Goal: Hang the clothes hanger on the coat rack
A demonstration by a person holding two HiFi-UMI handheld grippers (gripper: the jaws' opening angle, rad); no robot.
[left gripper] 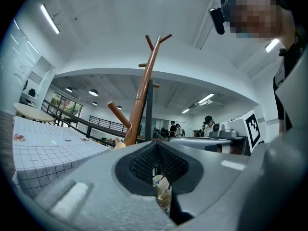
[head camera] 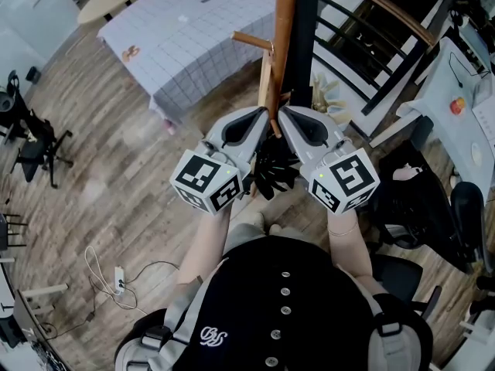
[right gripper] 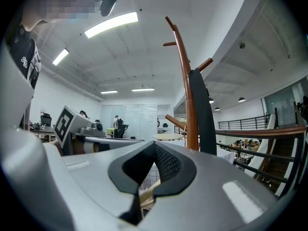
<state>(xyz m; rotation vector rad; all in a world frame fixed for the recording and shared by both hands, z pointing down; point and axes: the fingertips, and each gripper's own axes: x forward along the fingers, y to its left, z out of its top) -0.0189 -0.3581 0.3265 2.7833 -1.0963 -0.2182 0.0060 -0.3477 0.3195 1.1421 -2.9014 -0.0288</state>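
**Near.** My left claw and right claw point level in front of my chest, their tips almost meeting. Each has its jaws drawn together. In each gripper view a pale strip of wood shows in the slot under the pads, so I judge both claws pinched on the hanger, one from either side.

**Middle.** The hanger appears edge-on as a light wooden bar. Its long axis runs away from me, from the claw tips toward the rack. Its hook cannot be made out in any view.

**Far.** The rack's brown pole stands straight ahead, just beyond the claw tips. One low peg juts out on the left claw's side and sits above the hanger's far end. Further pegs fork from the pole's top, well above both claws. A worktop under a checked cloth lies beyond, to the left.

**Governing relation.** The pegs lie ahead of and above the claws, and the left claw is nearer the low peg. The hanger is not yet hung, so I judge that it needs a lift onto a peg.
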